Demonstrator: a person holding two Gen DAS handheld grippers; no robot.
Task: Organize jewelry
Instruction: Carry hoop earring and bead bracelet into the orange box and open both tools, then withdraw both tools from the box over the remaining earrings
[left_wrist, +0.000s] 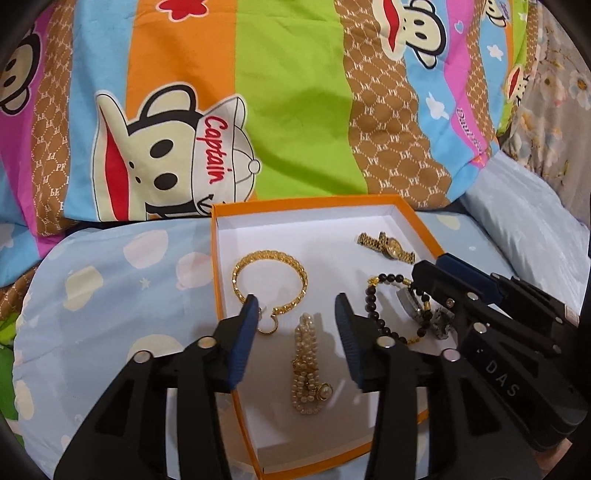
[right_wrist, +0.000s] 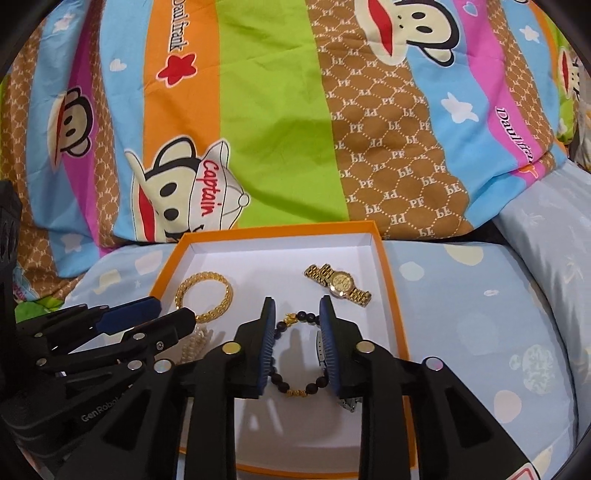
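An orange box (left_wrist: 218, 258) (right_wrist: 395, 295) with a white inside lies on the bed. In it lie a gold bangle (left_wrist: 269, 284) (right_wrist: 204, 295), a pearl bracelet (left_wrist: 308, 365) (right_wrist: 195, 343), a gold watch (left_wrist: 386, 245) (right_wrist: 338, 284), a dark bead bracelet (left_wrist: 373, 306) (right_wrist: 295, 354) and a silver watch (left_wrist: 410, 304) (right_wrist: 320, 347). My left gripper (left_wrist: 295, 314) is open above the pearl bracelet and holds nothing. My right gripper (right_wrist: 297, 306) is open and straddles the dark bead bracelet; the silver watch lies against its right finger (right_wrist: 332, 343).
A striped cartoon-print quilt (left_wrist: 295, 92) is piled behind the box. The box rests on a light blue sheet (left_wrist: 110, 295) with a pale blue pillow (left_wrist: 524, 229) at the right. The two grippers are close side by side over the box.
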